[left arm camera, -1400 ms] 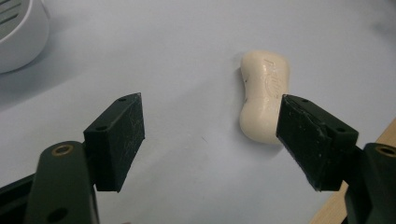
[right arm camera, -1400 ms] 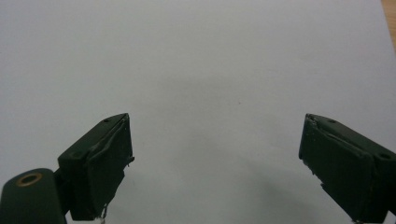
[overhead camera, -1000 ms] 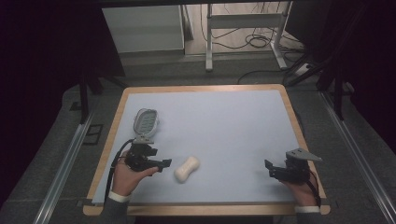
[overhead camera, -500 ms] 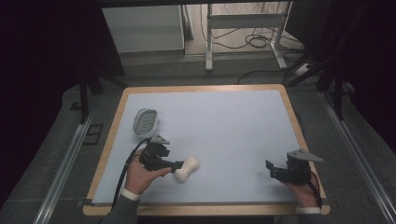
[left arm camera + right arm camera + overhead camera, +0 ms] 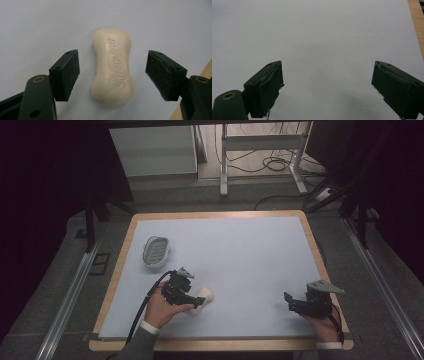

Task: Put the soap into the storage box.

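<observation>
My left gripper [image 5: 112,75] has slid toward 3 o'clock – its fingers now spread either side of the soap bar [image 5: 113,67], not touching, near the table's [image 5: 240,250] 7 o'clock. Right gripper [image 5: 327,87] gapes, empty. Risk: the waisted, slick-looking soap squirts out if I pinch off-centre.

soap bar [image 5: 112,66]: cream, embossed lettering, between the left tool's [image 5: 112,75] black jaws
surface [image 5: 250,250]: pale blue-grey mat, light wood border
soap dish [image 5: 155,251]: white with grey ribbed centre, beyond left tool
right tool [image 5: 327,87]: black jaws over plain mat
</observation>
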### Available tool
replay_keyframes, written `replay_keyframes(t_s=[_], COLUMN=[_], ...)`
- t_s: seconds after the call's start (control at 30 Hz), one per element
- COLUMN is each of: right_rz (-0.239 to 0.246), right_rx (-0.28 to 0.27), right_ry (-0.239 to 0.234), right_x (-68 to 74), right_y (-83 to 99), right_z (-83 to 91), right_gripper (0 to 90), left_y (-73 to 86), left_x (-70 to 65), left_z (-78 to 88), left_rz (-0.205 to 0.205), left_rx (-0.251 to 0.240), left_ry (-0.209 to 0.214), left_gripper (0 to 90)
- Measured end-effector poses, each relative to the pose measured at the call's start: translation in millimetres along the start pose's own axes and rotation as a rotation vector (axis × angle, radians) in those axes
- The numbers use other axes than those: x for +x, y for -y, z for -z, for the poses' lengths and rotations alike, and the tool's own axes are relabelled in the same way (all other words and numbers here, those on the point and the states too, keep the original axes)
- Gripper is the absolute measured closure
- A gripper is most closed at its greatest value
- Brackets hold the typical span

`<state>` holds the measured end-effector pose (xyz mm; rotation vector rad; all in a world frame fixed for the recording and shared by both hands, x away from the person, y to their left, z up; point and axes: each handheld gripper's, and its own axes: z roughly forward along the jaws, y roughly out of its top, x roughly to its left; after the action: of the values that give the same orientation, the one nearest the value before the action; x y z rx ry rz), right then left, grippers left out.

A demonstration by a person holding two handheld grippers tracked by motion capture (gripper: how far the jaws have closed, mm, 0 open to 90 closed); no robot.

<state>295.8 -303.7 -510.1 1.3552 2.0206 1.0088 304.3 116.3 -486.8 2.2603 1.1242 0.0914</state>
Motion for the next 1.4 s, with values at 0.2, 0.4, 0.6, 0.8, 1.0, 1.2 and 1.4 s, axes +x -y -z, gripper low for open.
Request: replay_keyframes(t_s=[0.2, 0.4, 0.6, 0.8, 1.0, 1.2, 1.4], right_rz=[-0.007, -0.007, -0.01, -0.011, -0.011, -0.012, -0.013], right_rx=[0.002, -0.001, 0.001, 0.005, 0.008, 0.008, 0.011], right_ry=[-0.009, -0.009, -0.005, -0.002, -0.001, 0.003, 0.007], right_x=[-0.3, -0.2, -0.5, -0.3, -0.4, -1.2, -1.6], right_y=[0.0, -0.3, 0.0, 0.2, 0.1, 0.2, 0.5], right_z=[0.0, 0.6, 0.2, -0.4, -0.7, -0.7, -1.1], right_gripper=[9.7, 9.7, 9.7, 9.7, 9.6, 9.7, 9.7], left_y=[-2.3, -1.2, -1.7, -1.6, -1.0, -1.7, -2.3], left_x=[-2.3, -6.7, -6.9, -7.1, -8.3, -8.7, -8.3], left_z=[-9.3, -19.9, -26.0, -31.5, -35.2, -34.4, -34.4], left_rz=[-0.005, -0.014, -0.012, -0.018, -0.02, -0.023, -0.025], left_rx=[0.025, 0.057, 0.077, 0.102, 0.111, 0.118, 0.124], left_ry=[0.0, -0.016, -0.029, -0.049, -0.062, -0.056, -0.054], left_gripper=[27.6, 29.5, 34.5, 36.2, 45.6, 48.4, 48.7])
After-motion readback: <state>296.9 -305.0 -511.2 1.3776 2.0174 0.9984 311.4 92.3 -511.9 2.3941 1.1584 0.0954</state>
